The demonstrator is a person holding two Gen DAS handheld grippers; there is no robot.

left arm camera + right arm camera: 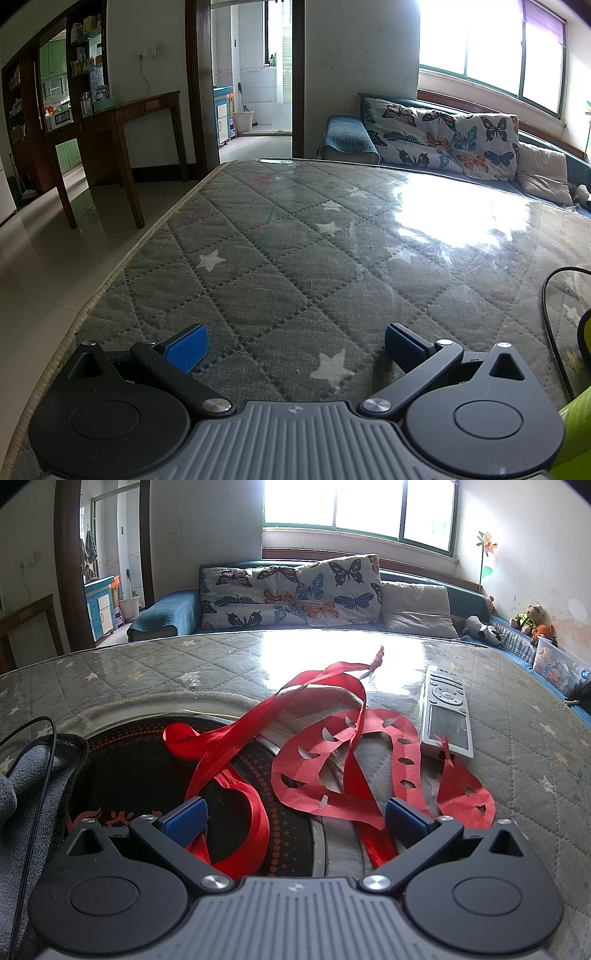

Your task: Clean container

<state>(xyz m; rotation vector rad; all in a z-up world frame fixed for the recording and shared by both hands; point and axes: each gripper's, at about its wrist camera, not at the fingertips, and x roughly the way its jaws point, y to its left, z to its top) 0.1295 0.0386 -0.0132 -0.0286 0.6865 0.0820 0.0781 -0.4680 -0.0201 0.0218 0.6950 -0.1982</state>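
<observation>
In the right wrist view, a round black cooktop (147,760) with a metal rim is sunk into the table. A red ribbon (229,753) lies looped across it, and a red paper cutout (369,746) lies beside it on the rim and the tablecloth. My right gripper (295,821) hangs open just above them, with nothing between its blue pads (184,821). My left gripper (295,347) is open over bare quilted cloth, holding nothing. A yellow-green object (576,435) shows partly at the right edge of the left wrist view.
A grey remote control (447,712) lies right of the cutout. A grey cloth (22,794) and a black cable (48,760) lie at the left. The table (258,258) has a glass top over grey star-patterned quilting. A sofa (295,590) stands behind it.
</observation>
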